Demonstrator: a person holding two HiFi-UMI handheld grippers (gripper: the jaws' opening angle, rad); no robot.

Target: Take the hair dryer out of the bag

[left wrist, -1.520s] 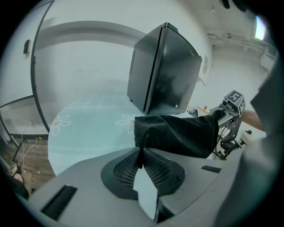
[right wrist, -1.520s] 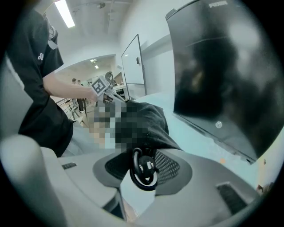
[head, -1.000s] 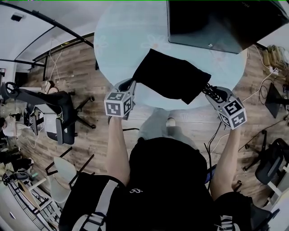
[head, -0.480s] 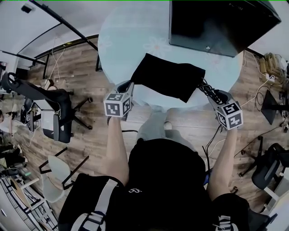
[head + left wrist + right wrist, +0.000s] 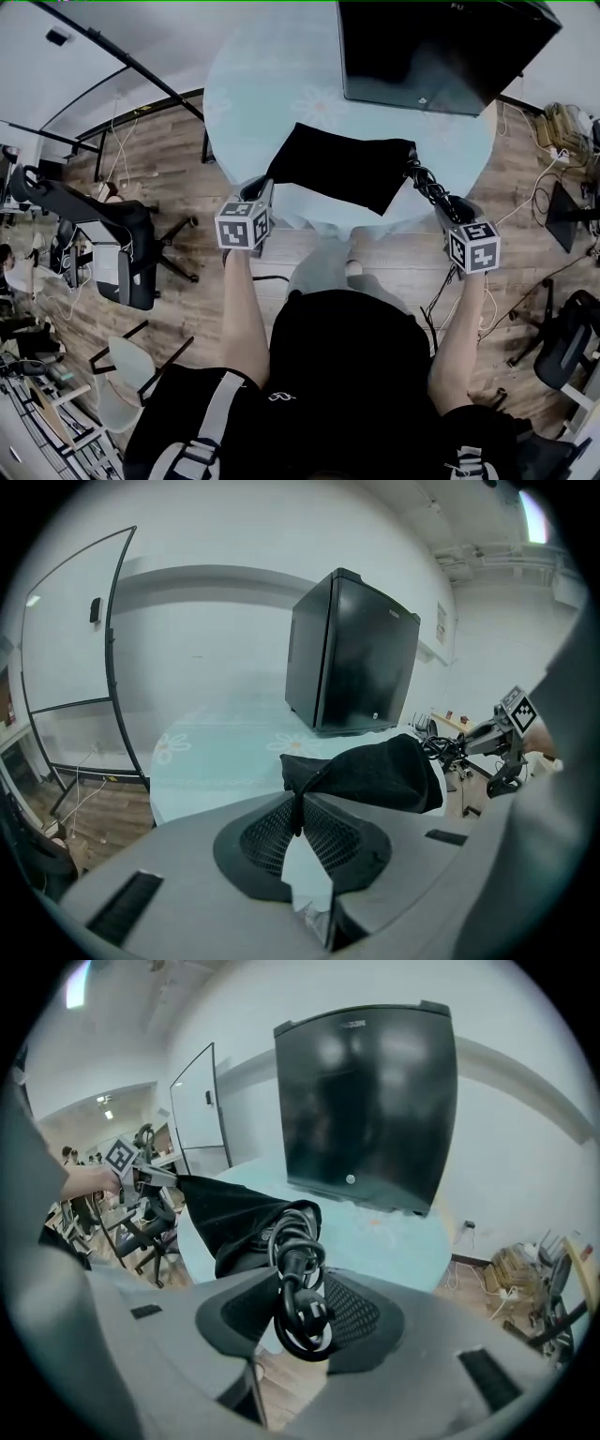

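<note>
A black cloth bag (image 5: pixel 342 167) hangs over the near edge of the round pale table (image 5: pixel 272 84), stretched between both grippers. My left gripper (image 5: pixel 261 192) is shut on the bag's left corner; the pinched cloth (image 5: pixel 309 775) shows between the jaws (image 5: pixel 300 808). At the bag's right end, the hair dryer's coiled black cord (image 5: pixel 424 180) and plug stick out of the opening. My right gripper (image 5: pixel 442 202) is shut on that cord coil (image 5: pixel 298 1279), with the bag (image 5: pixel 225 1218) just behind it. The dryer's body is hidden inside the bag.
A black mini fridge (image 5: pixel 441 47) stands on the table's far right. An office chair (image 5: pixel 122 234) is on the wooden floor at the left. Cables and a power strip (image 5: pixel 558 122) lie at the right. The person's legs are below the table edge.
My right gripper has rolled and drawn back to the right with the cord, and the bag now lies flatter and more stretched. The left gripper has kept its hold on the corner.
</note>
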